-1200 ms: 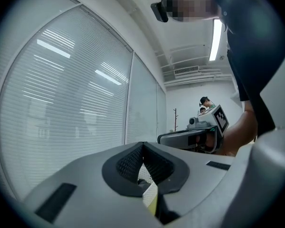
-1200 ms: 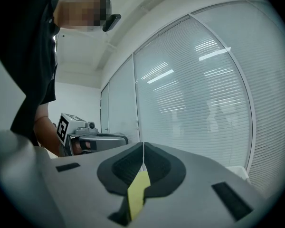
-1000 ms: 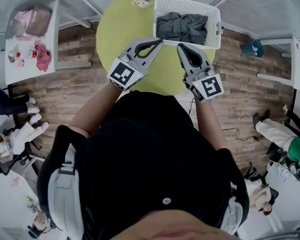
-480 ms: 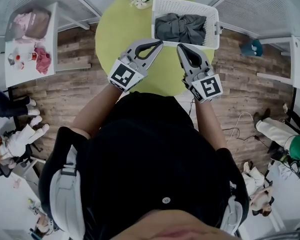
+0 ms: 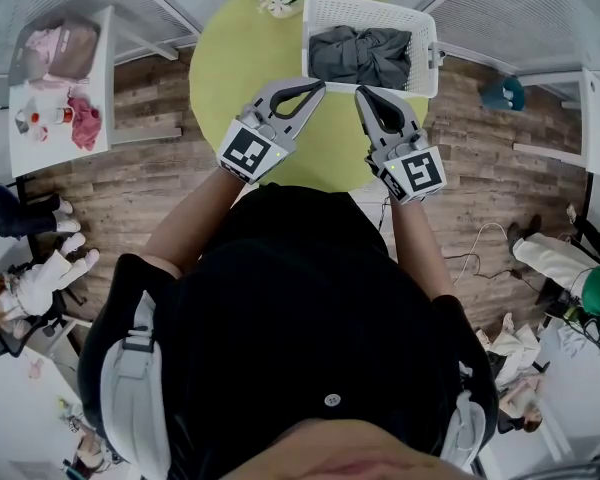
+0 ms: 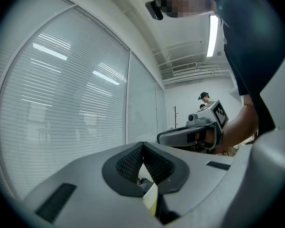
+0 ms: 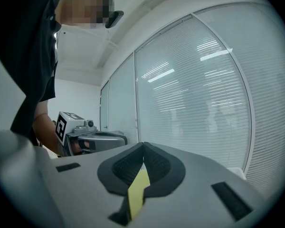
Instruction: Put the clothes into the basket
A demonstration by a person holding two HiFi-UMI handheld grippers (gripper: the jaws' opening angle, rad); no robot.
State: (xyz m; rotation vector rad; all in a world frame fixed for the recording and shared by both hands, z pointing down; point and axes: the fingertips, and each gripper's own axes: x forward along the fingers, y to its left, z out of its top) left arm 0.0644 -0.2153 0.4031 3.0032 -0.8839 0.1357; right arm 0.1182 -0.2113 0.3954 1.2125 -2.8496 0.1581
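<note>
both grippers shut and empty, clothes in the basket at 12 o'clock

your left gripper point(image 5: 320, 86) and right gripper point(image 5: 361, 95) hover level over the green table point(image 5: 240, 68), jaws pressed together with nothing between them, tips angled toward each other. the dark clothes point(image 5: 360, 56) lie bunched inside the white basket point(image 5: 370, 8), just beyond the tips toward 12 to 1 o'clock, its long side running 9 to 3. your right gripper is nearer. the job looks done.
</note>
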